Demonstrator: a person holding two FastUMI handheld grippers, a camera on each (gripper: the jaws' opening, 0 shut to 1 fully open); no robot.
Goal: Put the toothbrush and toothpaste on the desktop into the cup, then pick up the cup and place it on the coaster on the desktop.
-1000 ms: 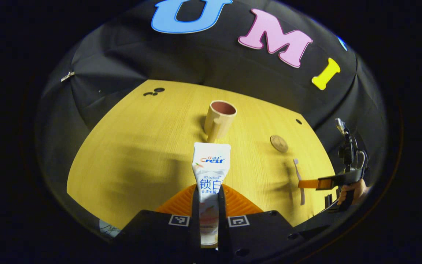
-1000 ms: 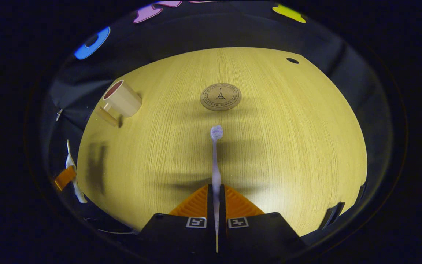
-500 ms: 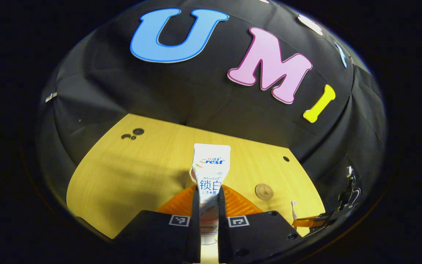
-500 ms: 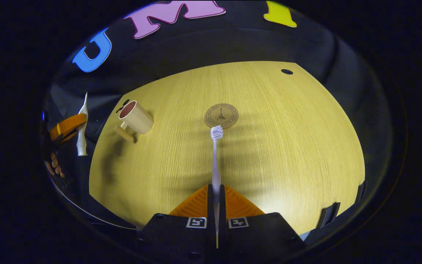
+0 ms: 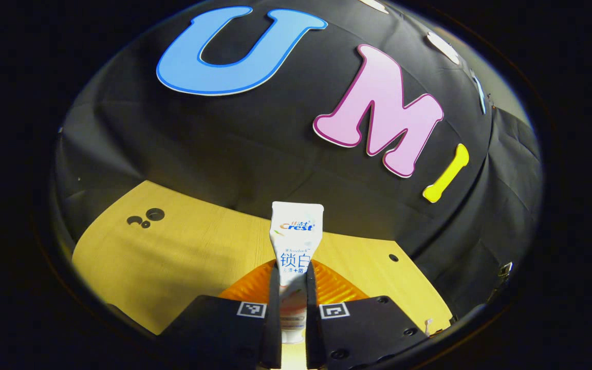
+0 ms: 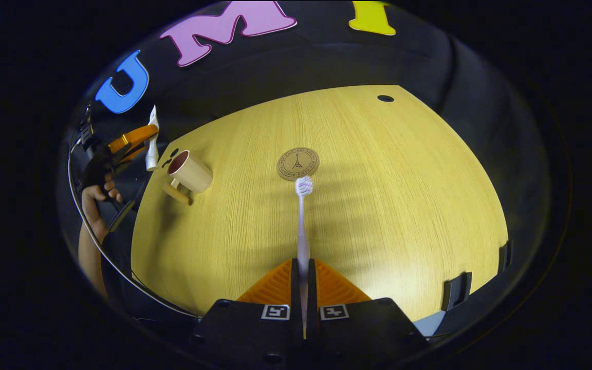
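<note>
We grip the toothpaste (image 5: 296, 241) in our left gripper (image 5: 293, 288), hanging just above the cup (image 6: 189, 171) at middle left of the right gripper view; our right gripper (image 6: 303, 280), clamping the toothbrush (image 6: 302, 221) lengthwise toward the coaster (image 6: 298, 163), is farther.

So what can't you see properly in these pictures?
- Toothpaste, left gripper view: its bottom end is hidden between the left gripper fingers.
- Toothbrush, right gripper view: the handle's end is hidden inside the right gripper.
- Cup, right gripper view: too small and tilted away to see its bottom inside.
- Coaster: the print is too small to make out.
</note>
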